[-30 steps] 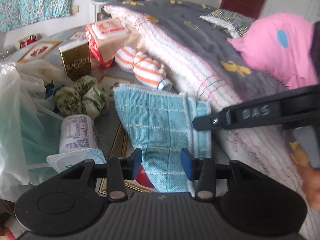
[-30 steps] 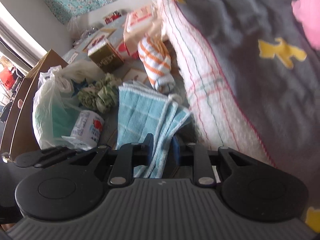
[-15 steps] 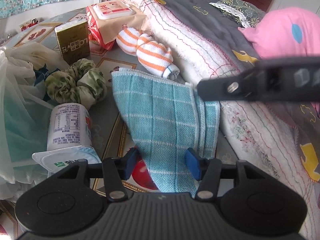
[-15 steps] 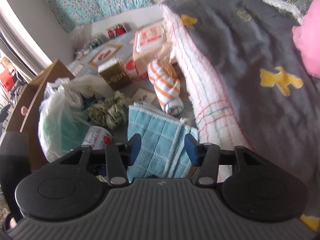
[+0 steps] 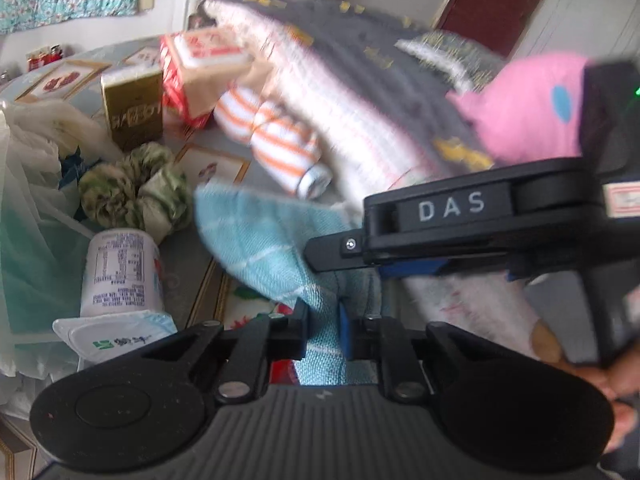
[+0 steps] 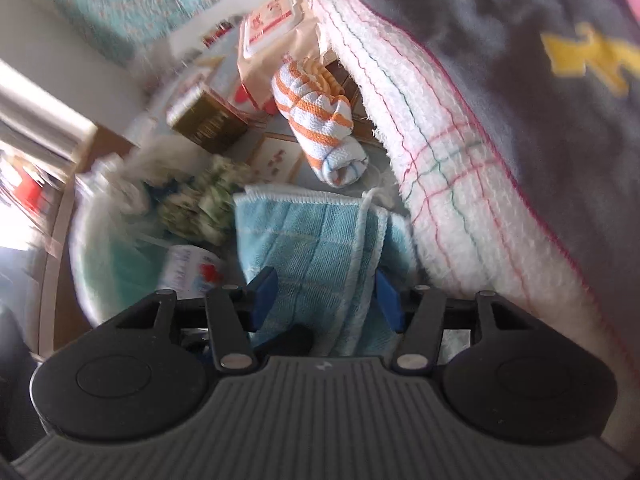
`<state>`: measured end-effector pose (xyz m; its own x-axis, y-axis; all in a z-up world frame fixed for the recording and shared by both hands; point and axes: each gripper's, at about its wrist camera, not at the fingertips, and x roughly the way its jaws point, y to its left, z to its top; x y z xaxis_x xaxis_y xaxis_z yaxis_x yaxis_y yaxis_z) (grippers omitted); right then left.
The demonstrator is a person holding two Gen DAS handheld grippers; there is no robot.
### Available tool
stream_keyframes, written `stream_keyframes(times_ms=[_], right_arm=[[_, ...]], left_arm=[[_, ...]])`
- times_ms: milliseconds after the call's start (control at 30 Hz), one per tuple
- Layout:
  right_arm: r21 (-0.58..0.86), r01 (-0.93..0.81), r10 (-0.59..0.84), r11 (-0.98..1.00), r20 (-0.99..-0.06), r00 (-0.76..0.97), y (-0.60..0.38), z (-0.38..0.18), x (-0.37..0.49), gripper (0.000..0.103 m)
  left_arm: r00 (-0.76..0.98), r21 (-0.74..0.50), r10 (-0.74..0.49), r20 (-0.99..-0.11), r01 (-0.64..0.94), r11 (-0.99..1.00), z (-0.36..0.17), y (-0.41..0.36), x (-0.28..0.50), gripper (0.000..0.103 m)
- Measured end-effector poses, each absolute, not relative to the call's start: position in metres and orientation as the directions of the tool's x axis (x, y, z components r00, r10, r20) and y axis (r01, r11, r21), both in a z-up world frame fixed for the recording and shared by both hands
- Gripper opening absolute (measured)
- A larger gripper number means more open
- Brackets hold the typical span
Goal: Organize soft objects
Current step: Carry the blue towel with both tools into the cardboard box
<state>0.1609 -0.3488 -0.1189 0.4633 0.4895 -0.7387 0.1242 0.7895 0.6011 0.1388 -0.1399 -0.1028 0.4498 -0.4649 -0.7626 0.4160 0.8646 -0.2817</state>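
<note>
1. Half a second on, the left gripper [image 5: 323, 326] has gone from straddling the blue checked cloth [image 5: 272, 256] with its jaws apart to pinching the near edge, and the cloth now bunches and lifts off the table.
2. Jaws of the right gripper [image 6: 327, 294] are opening, wider than a second ago; the cloth [image 6: 316, 248] lies between the blue pads [image 6: 265, 286], which do not press on it.
3. Seen from the left wrist, the right gripper [image 5: 460, 220] reaches in from the right, just over the cloth's far side, with a hand [image 5: 580, 364] on its handle.
4. Beyond the cloth lies a rolled orange-and-white striped towel [image 6: 316, 120], touching the grey quilt with white trim [image 6: 460, 152] that runs along the cloth's right edge.
5. Left of the cloth sit a green scrunchie [image 5: 136, 192] and a tipped yoghurt cup [image 5: 120, 280], the cup nearer the camera.
6. Farther from the cloth, behind the scrunchie, stand a gold box [image 5: 134, 110] and a red-and-white wipes pack [image 5: 200, 76].
7. A pink plush toy [image 5: 536, 108] rests on the quilt, well apart from the cloth.
</note>
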Motion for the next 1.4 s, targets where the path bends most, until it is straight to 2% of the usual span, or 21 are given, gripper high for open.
stream_keyframes(times_ms=[133,300,467,533,633,833,1100,1233,1400], right_arm=[[0.723,0.141,0.589,0.676,-0.645,0.487,-0.366,-0.116,0.151,0.055],[0.806,0.082,0.663,0.586,-0.535,0.524,-0.369,-0.094,0.136,0.059],[0.837,-0.053,0.724,0.544,-0.436,0.535,-0.347,-0.052,0.128,0.054],[0.844,-0.112,0.753,0.524,-0.397,0.525,-0.336,-0.035,0.126,0.046],[0.842,-0.198,0.793,0.503,-0.358,0.492,-0.311,-0.009,0.127,0.04],[0.84,-0.357,0.89,0.409,-0.279,0.362,-0.221,0.029,0.152,0.037],[0.858,-0.406,0.949,0.316,-0.282,0.142,-0.069,0.048,0.206,0.037],[0.853,-0.4,0.94,0.335,-0.33,0.082,-0.002,0.046,0.229,0.037],[0.827,-0.392,0.907,0.402,-0.418,0.048,0.063,0.026,0.26,0.037]], left_arm=[[0.473,-0.32,-0.527,-0.706,0.452,0.833,-0.085,-0.131,0.128,0.014],[0.502,-0.349,-0.596,-0.627,0.502,0.791,-0.054,-0.114,0.11,0.014],[0.559,-0.313,-0.623,-0.548,0.553,0.772,-0.016,-0.094,0.083,0.014],[0.588,-0.293,-0.621,-0.519,0.56,0.775,-0.001,-0.082,0.071,0.014],[0.632,-0.269,-0.6,-0.49,0.545,0.794,0.019,-0.059,0.055,0.014],[0.763,-0.174,-0.461,-0.452,0.432,0.885,0.057,0.003,0.027,0.014],[0.846,-0.112,-0.211,-0.489,0.179,0.977,0.084,0.103,0.028,0.014],[0.842,-0.072,-0.111,-0.528,0.086,0.994,0.084,0.15,0.04,0.015],[0.799,-0.046,-0.05,-0.599,0.028,0.999,0.068,0.197,0.078,0.015]])
